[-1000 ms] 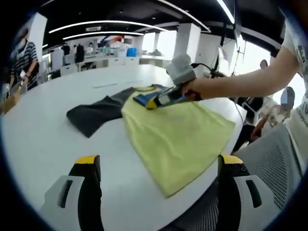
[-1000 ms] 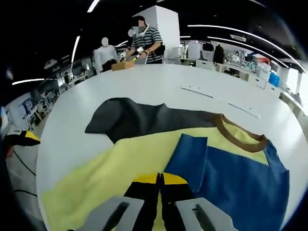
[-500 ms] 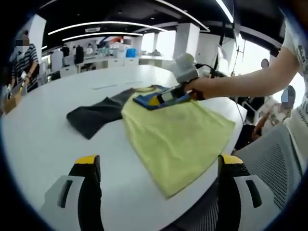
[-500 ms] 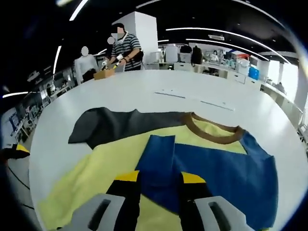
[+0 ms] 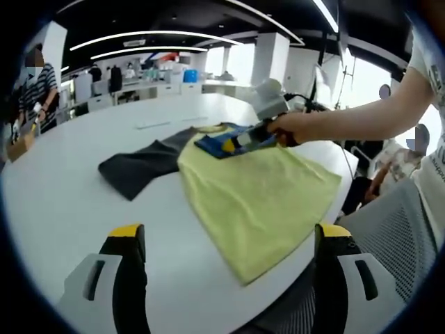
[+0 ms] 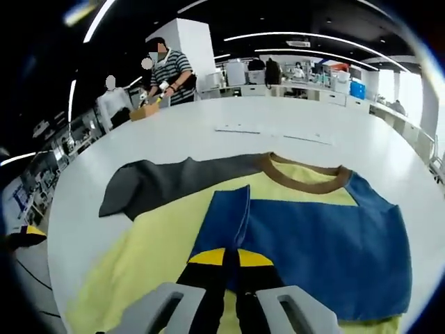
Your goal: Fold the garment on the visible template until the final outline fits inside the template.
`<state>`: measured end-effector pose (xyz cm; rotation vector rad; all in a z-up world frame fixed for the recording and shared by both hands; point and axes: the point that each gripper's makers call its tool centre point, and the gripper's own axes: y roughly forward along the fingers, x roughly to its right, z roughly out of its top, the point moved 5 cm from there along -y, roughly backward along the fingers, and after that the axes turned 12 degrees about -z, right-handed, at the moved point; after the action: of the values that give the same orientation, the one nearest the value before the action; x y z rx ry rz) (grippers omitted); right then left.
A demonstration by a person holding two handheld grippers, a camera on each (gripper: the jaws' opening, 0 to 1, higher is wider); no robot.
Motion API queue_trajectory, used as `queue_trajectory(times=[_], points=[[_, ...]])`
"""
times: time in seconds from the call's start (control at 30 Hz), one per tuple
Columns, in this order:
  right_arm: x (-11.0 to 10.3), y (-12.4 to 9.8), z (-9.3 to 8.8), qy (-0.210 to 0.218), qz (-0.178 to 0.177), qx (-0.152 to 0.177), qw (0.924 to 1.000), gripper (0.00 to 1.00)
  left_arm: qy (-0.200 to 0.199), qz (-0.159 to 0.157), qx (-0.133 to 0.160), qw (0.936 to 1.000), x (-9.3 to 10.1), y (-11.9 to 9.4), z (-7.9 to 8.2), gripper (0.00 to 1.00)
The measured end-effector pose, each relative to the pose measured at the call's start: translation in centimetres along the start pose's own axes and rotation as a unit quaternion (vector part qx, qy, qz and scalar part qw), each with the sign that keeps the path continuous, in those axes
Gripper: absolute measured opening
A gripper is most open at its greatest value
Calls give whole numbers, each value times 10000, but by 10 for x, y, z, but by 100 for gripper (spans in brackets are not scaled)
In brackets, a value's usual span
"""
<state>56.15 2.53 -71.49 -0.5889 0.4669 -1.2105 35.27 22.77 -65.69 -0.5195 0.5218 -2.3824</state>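
Right claw (image 6: 231, 259), its two yellow-tipped jaws drawn together again, sits low over the folded blue sleeve (image 6: 226, 226) of a T-shirt (image 6: 306, 236); half a second ago those jaws stood apart with the blue fabric between them, so it looks to have just closed on the sleeve's lower end, though the pinch itself is hidden. A second ago the jaws were also together, so this reads as a let-go and a fresh grip nearer the sleeve's edge.

The garment lies flat on the round white worktop (image 6: 208, 111), its yellow body (image 5: 261, 202) spreading toward the near edge, a brown collar (image 6: 306, 170) at the far side, and a dark grey sleeve (image 5: 139, 167) stretched out to one side.

From the left gripper view, the right claw (image 5: 224, 145), held in a person's hand (image 5: 292, 129), rests at the blue patch. Left claw (image 5: 226, 240) hangs wide open, holding nothing, well back from the cloth.

Folding is likely only beginning; no template outline can be made out.
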Motion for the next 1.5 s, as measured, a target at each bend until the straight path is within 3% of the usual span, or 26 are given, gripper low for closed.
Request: queue_trajectory(times=[0.13,0.57,0.97,1.33,1.5], points=[[-10,-4,7,57,215,150,9996,0,12,10,-5,10000,0,0,1,98],[-45,-5,13,27,784,168,9968,0,-22,61,-3,10000,-1,-3,-2,98],[-58,2,7,-34,977,16,9952,0,-52,133,12,9999,-4,-8,-4,98],[-60,-5,10,-330,1106,118,9933,32,-18,142,4,9999,-4,-7,-3,99],[-51,-9,12,-623,930,228,9935,48,-13,156,0,9999,-4,-8,-2,99]])
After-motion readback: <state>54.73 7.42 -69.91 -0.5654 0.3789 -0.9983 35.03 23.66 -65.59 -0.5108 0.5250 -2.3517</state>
